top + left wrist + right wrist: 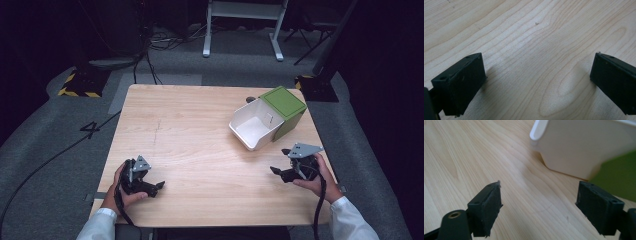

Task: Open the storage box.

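With both my left gripper (159,186) and right gripper (276,171) open and empty, I judge the bin (266,119), tipped on its side at the table's (200,150) far right, light, stiff and slick, best pinched at its white rim.

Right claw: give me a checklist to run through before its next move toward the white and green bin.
1. Right claw open, nothing between its jaws: ok.
2. Left claw open, empty, resting low over the table: ok.
3. White and green bin lies tipped on its side, open mouth facing the person: ok.
4. Bare wood between right claw and bin: ok.
5. Bin's white rim ahead of the right claw, within the jaws' spread: cannot tell.
6. Anything inside the bin: none seen in the high view; far corner cannot tell.
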Motion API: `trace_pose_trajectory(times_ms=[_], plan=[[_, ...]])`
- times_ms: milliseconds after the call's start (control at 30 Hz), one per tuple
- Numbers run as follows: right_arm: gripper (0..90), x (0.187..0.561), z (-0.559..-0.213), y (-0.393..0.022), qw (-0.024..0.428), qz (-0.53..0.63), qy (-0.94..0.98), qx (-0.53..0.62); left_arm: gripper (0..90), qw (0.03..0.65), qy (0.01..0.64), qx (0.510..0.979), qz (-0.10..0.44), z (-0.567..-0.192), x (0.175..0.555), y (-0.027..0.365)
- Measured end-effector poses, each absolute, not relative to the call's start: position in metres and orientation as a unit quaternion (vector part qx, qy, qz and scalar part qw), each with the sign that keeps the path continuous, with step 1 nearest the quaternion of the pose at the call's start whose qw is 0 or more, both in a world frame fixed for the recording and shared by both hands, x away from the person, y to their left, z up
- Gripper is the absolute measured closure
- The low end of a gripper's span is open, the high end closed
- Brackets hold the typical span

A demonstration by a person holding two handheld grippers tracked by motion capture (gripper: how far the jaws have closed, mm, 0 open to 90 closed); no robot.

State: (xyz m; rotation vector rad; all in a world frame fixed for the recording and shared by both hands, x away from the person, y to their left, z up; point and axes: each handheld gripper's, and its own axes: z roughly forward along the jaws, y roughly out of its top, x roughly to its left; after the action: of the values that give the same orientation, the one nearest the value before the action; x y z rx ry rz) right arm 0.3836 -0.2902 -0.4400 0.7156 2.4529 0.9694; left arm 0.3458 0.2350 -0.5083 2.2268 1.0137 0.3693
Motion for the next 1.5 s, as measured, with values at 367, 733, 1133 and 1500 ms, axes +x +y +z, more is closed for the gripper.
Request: trace_pose_trajectory(times_ms=[367, 733, 1133, 1500], plan=[[18.3, 0.374, -0.471, -0.329, 0.189, 0.331, 0.88, 0.284, 0.1, 0.327, 0.387, 0.85, 0.141, -0.508, 0.346, 0.235], [17.6, 0.364, -0.496, -0.359, 0.173, 0.332, 0.867, 0.329, 0.1, 0.327, 0.388, 0.85, 0.141, -0.508, 0.346, 0.235], [15.9, 0.357, -0.507, -0.377, 0.166, 0.371, 0.84, 0.358, 0.1, 0.327, 0.388, 0.85, 0.142, -0.508, 0.346, 0.235], [15.8, 0.356, -0.508, -0.377, 0.168, 0.37, 0.838, 0.364, 0.1, 0.327, 0.387, 0.85, 0.143, -0.508, 0.346, 0.235]])
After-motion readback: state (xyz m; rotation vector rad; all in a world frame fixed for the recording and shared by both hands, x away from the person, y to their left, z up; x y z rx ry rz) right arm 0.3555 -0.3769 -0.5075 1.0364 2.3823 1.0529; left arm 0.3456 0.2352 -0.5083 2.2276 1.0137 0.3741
